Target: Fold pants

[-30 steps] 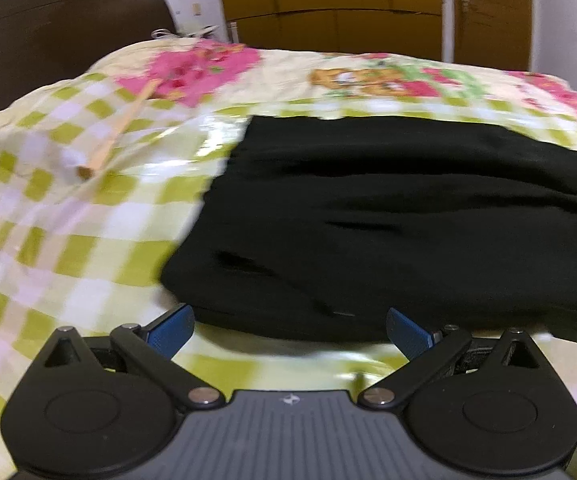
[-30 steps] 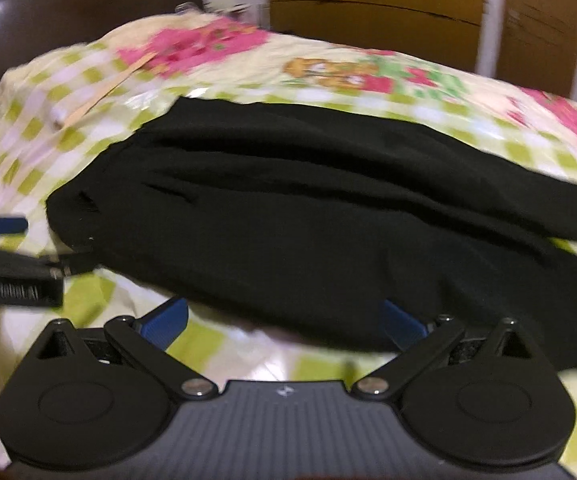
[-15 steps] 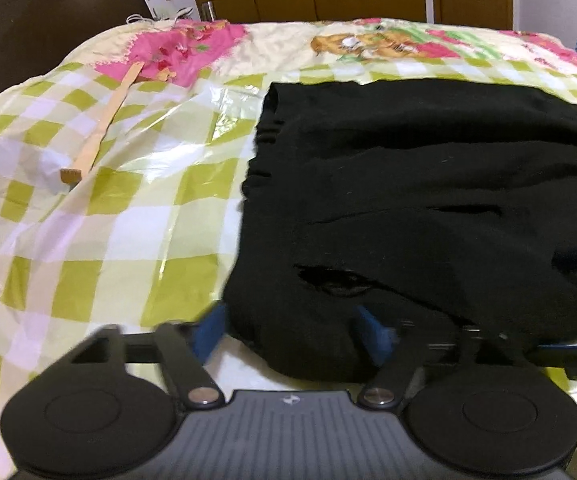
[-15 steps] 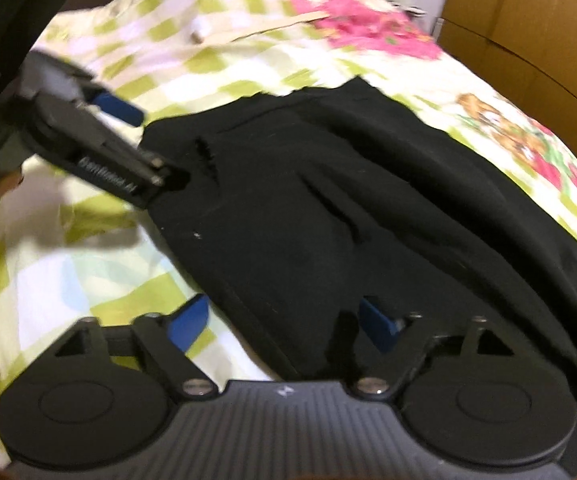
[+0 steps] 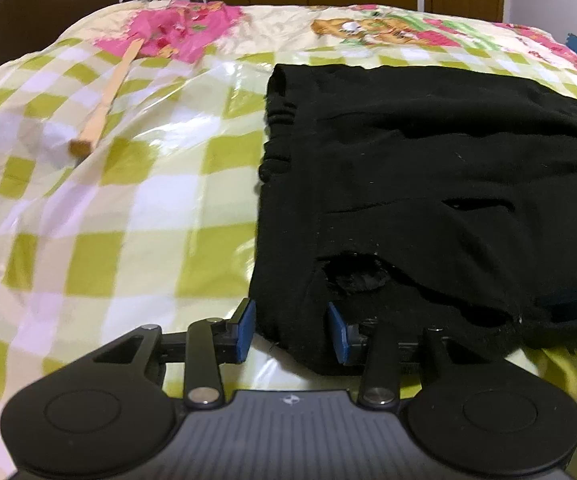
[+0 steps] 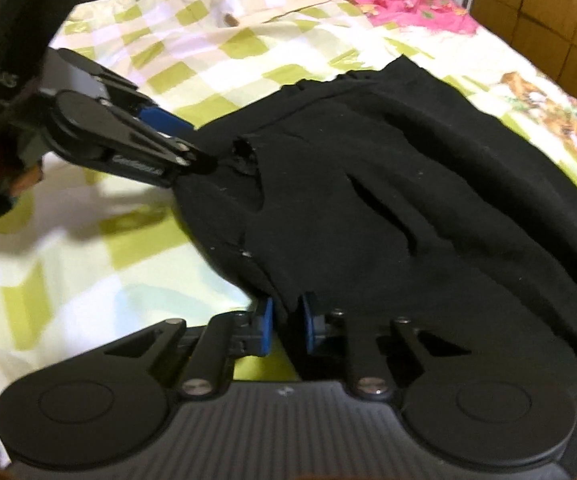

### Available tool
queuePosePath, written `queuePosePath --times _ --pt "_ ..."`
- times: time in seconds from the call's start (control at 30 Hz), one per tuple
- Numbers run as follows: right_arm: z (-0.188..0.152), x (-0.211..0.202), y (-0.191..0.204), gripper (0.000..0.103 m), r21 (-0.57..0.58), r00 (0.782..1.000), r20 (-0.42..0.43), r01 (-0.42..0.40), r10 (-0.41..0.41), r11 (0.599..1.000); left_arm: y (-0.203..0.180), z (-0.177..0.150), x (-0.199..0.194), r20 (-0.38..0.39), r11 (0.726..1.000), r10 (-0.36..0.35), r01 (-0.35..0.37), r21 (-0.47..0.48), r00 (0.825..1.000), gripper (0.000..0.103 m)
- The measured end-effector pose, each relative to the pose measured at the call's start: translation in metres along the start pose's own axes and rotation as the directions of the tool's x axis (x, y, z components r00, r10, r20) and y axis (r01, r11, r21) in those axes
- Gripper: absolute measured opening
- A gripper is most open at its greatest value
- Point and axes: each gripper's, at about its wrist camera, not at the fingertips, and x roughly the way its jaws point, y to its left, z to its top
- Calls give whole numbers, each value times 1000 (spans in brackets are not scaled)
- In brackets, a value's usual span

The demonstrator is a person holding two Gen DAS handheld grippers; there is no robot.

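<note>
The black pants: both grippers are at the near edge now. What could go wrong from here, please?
1. The left gripper fingers are closing around a bunched corner of the black pants; they may catch only the top layer, so the fold could come apart.
2. The right gripper fingers are closing on a thin edge, which might slip out when lifted.
3. The glossy checked cover may let the pants slide.

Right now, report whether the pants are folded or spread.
Spread: the black pants lie flat on the checked bedcover, near edge bunched.
</note>
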Motion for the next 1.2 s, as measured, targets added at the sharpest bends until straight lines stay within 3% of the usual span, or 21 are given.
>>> queuePosePath --times 0.23,0.4,0.53,0.7,0.8,0.93,1.07,1.2 --pt "12 6 37 16 18 992 -4 -125 125 992 33 -23 -14 -39 994 101 -102 -28 994 52" --pt "20 14 59 26 36 986 12 -169 169 985 40 -32 -34 -10 992 104 -104 -65 995 52" --pt "16 -11 40 27 123 981 56 -193 187 973 32 -29 -54 34 993 105 -102 -64 994 52" --pt "-9 -55 -5 34 251 992 103 -103 79 963 -13 -9 -66 94 999 -12 15 -36 995 52" --pt "-40 -82 -48 35 354 995 83 22 -55 935 -64 5 -62 113 992 -128 125 32 985 52" --pt "-97 -120 -114 37 523 976 7 183 -219 832 -143 22 -50 104 957 -279 267 116 955 52" --pt "-168 -162 -173 42 662 926 -94 332 -364 672 -221 38 -31 54 909 -391 376 178 919 52" --pt "-240 -193 -224 44 785 884 -177 392 -433 479 -288 48 -21 3 861 -455 439 256 891 52"
